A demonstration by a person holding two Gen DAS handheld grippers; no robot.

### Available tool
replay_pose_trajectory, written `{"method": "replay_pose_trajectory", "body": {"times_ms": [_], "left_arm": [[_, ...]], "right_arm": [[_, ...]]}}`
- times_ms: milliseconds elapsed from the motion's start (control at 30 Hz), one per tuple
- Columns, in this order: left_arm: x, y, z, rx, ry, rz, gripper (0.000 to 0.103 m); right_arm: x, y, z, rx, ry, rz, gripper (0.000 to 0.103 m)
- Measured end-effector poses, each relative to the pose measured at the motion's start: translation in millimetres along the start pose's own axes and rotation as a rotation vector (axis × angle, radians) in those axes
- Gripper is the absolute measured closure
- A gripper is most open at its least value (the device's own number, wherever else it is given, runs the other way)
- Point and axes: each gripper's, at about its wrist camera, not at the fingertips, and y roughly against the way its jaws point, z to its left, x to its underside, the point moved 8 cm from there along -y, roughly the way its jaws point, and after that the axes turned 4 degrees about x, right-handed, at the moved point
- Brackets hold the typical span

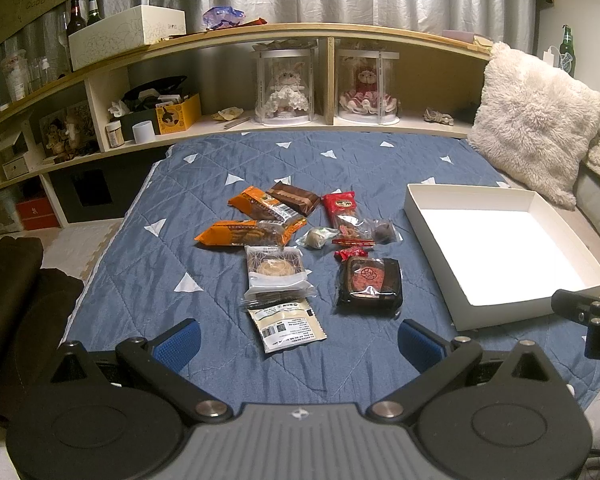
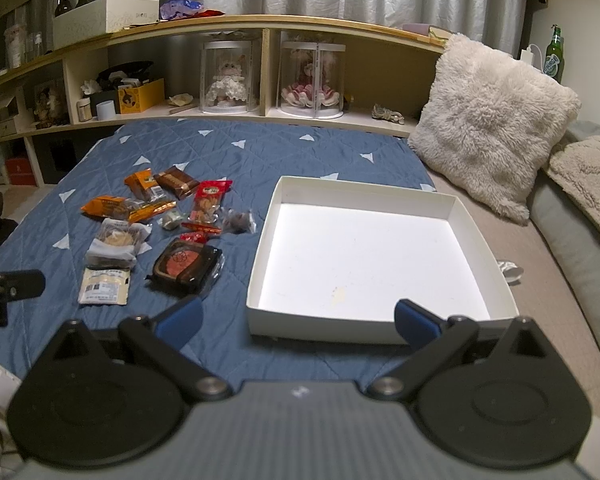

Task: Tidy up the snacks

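Several wrapped snacks lie in a loose heap on the blue quilt [image 1: 228, 160]: two orange packs [image 1: 244, 233], a brown bar [image 1: 294, 198], a red pack [image 1: 344, 216], a clear-wrapped pastry [image 1: 276, 272], a white sachet [image 1: 286, 324] and a dark boxed cake [image 1: 370, 282] [image 2: 188, 266]. An empty white box [image 1: 476, 312] [image 2: 324, 324] sits to their right. My left gripper [image 1: 298, 340] is open, just short of the sachet. My right gripper [image 2: 298, 320] is open at the box's near wall. Neither holds anything.
A wooden shelf [image 1: 260, 32] with doll cases [image 1: 286, 84], boxes and bottles runs along the back. A fluffy cream pillow [image 1: 532, 120] [image 2: 488, 120] leans at the right behind the box. The other gripper's tip shows at each view's edge [image 1: 580, 308] [image 2: 16, 284].
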Motion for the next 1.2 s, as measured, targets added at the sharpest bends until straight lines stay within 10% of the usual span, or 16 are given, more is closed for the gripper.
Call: {"method": "replay_pose_trajectory", "body": {"times_ms": [1200], "left_arm": [[-18.3,-1.3,2.0,-0.024,0.03,-0.03,0.0]], "right_arm": [[-8.3,-2.0,2.3,-0.024,-0.029,-0.031,0.0]]}}
